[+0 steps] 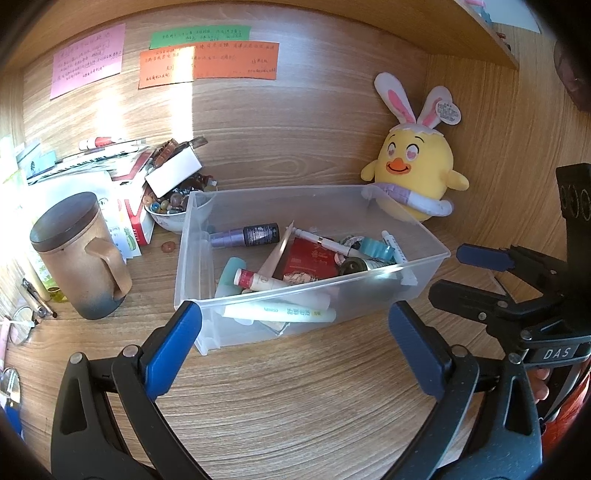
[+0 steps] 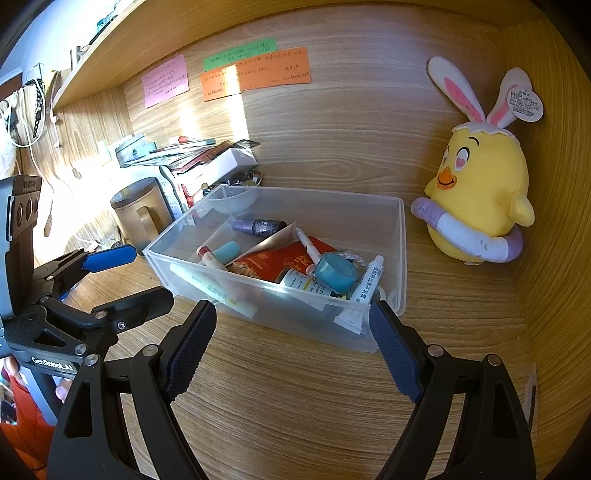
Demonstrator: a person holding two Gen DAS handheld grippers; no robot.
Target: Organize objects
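1. Near the middle of the wooden tabletop [image 1: 295,387] sits a clear plastic bin [image 1: 424,258], the landmark for everything else.
2. Inside the bin lie a purple bottle with a dark cap [image 1: 245,235], a red booklet [image 1: 314,260], a white pen [image 1: 325,242], a teal roll of tape [image 2: 336,271], a pink-and-cream tube [image 1: 260,279], and a long pale tube [image 1: 280,314] against the near wall.
3. Just in front of the bin's near wall, the left tongs [image 1: 295,343] are spread wide with nothing between them; one blue pad [image 1: 171,341] stands at the bin's near left corner.
4. The right tongs [image 2: 291,345] are likewise spread and empty, facing the bin's near wall from the other side; one dark pad [image 2: 192,350] shows just short of the wall.
5. Behind the bin's far right corner, a yellow chick plush with rabbit ears [image 1: 415,162] leans in the corner of the wooden alcove.
6. Left of the bin stands a brown lidded mug [image 1: 79,254], upright, handle toward the bin.
7. Behind the bin's far left corner is a small bowl of beads [image 1: 166,214], with a heap of boxes and papers [image 1: 110,170] beyond it.
8. High on the back wall beyond the bin hang pink [image 1: 86,61], green [image 1: 199,36] and orange notes [image 1: 208,64].
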